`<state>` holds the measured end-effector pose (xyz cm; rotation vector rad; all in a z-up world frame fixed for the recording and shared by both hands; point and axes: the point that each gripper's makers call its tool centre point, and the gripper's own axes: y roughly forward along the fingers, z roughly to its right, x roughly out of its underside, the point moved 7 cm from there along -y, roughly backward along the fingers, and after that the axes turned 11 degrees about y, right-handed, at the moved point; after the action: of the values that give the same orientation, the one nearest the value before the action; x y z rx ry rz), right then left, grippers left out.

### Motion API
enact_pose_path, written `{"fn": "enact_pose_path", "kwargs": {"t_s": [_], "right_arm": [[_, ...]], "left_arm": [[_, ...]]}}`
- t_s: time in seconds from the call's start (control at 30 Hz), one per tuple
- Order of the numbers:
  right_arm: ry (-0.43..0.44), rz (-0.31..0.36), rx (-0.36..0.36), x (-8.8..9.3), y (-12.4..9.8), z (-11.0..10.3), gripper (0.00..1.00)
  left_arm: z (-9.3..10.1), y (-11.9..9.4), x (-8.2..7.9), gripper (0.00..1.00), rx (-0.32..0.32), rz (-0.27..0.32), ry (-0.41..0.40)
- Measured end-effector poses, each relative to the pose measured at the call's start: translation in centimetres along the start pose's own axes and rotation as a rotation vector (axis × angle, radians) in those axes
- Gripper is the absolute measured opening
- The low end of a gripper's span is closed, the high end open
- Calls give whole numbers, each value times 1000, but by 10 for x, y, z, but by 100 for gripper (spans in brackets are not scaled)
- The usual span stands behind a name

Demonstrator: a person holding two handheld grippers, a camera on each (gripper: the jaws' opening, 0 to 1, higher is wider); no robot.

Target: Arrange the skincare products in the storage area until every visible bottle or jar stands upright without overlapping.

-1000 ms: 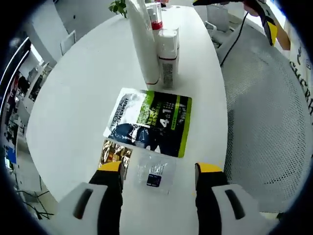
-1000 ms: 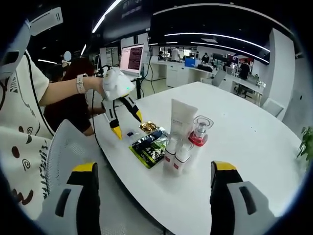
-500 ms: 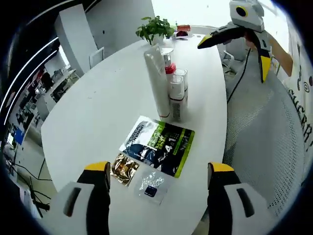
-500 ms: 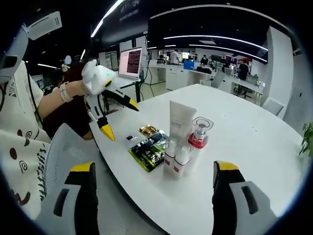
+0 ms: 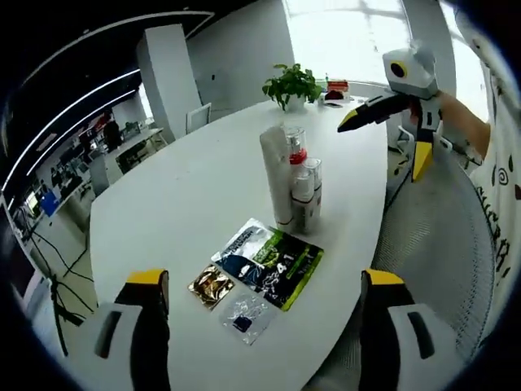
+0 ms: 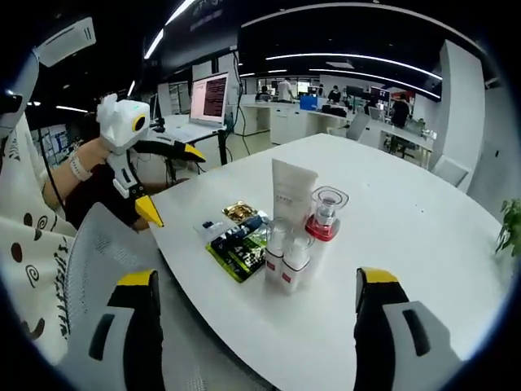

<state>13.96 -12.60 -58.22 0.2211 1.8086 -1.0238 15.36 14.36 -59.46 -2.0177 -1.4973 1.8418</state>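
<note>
In the left gripper view, the left claw [image 5: 259, 293] is released, its two yellow-tipped jaws wide apart and holding nothing, and it hangs above the near edge of the white tabletop [image 5: 163, 204]. Ahead of it, near the right edge of the tabletop, stands the cluster of skincare products: a tall white tube [image 5: 277, 175], a red-collared pump bottle [image 5: 296, 151] behind it and two small clear-capped bottles [image 5: 306, 191] touching it, all upright with their long axes vertical. Closer to the claw lie flat a green and black sachet [image 5: 269, 262], a gold sachet [image 5: 210, 286] and a small clear sachet [image 5: 242, 315]. The right claw [image 5: 391, 134] comes in from the right, open and empty, beside the cluster and above a mesh chair [image 5: 431, 244]. Compared with one second ago, this camera has risen and pulled back, so the sachets look smaller and farther. In the right gripper view, the right claw [image 6: 254, 293] is released too, and the tube [image 6: 291, 195], the pump bottle [image 6: 324, 216] and the small bottles [image 6: 285, 257] stand straight ahead of it; I judge this claw the nearer one to them. The sachet [image 6: 236, 243] lies beyond, toward the left claw [image 6: 163, 183], which has lifted away from the tabletop since then.
</note>
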Motion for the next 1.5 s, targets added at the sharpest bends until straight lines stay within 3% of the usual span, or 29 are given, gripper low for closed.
{"fn": "enact_pose_path", "kwargs": {"t_s": [0.27,0.5,1.5], "right_arm": [[-8,8,6,-3,2,-2,100],[-17,7,20,-5,6,-6,100],[-30,22,18,-7,5,-10,100]], "left_arm": [[4,-14,4,99,-23,28,-28],[6,-23,2,99,-52,93,-88],[10,-37,9,99,-113,96,-162]]}}
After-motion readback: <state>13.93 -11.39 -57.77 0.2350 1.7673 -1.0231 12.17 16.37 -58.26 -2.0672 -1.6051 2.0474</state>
